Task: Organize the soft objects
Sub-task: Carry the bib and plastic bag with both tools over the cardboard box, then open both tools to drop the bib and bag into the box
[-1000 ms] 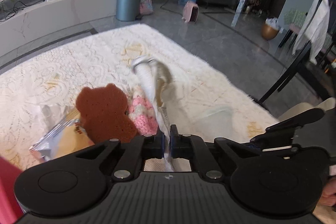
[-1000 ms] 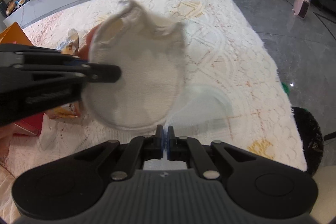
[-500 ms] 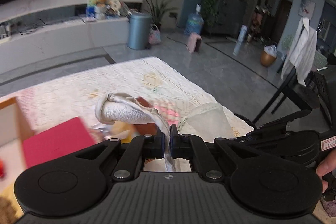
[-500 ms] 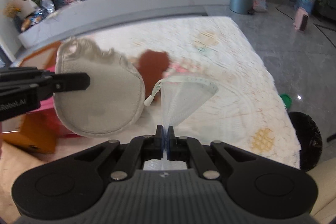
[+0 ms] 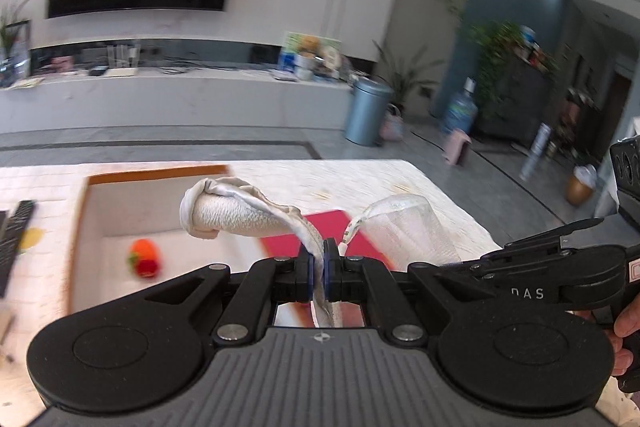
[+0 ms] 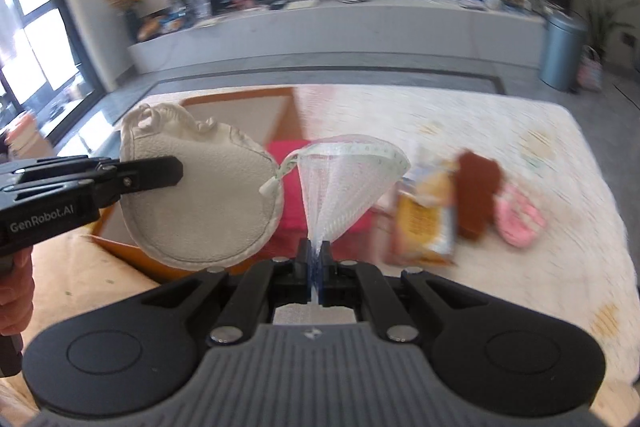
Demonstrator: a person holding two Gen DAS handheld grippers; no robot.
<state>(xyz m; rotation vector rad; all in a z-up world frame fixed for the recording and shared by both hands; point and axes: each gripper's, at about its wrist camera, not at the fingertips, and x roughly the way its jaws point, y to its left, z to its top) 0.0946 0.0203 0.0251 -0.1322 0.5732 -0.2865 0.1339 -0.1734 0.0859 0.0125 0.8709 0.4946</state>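
Note:
My left gripper (image 5: 319, 269) is shut on the rim of a round cream cloth pad (image 5: 236, 215), which hangs in the air. In the right wrist view that pad (image 6: 200, 203) shows as a disc with the left gripper's fingers (image 6: 160, 171) on it. My right gripper (image 6: 315, 261) is shut on a white mesh bag (image 6: 344, 183), held up beside the pad; the mesh bag (image 5: 412, 231) also appears in the left wrist view. Below and behind them stands an orange-rimmed open box (image 5: 96, 215) with a small red-orange plush (image 5: 144, 259) inside.
A red flat thing (image 6: 286, 187) lies by the box. On the lace-covered table (image 6: 520, 131) lie a yellow snack packet (image 6: 428, 215), a brown bear-shaped sponge (image 6: 478, 195) and a pink knitted piece (image 6: 518, 217). A remote (image 5: 14, 227) lies left of the box.
Both grippers have risen and swung left, carrying the pad and the mesh bag away from the bear sponge and toward the orange box, which has come into view.

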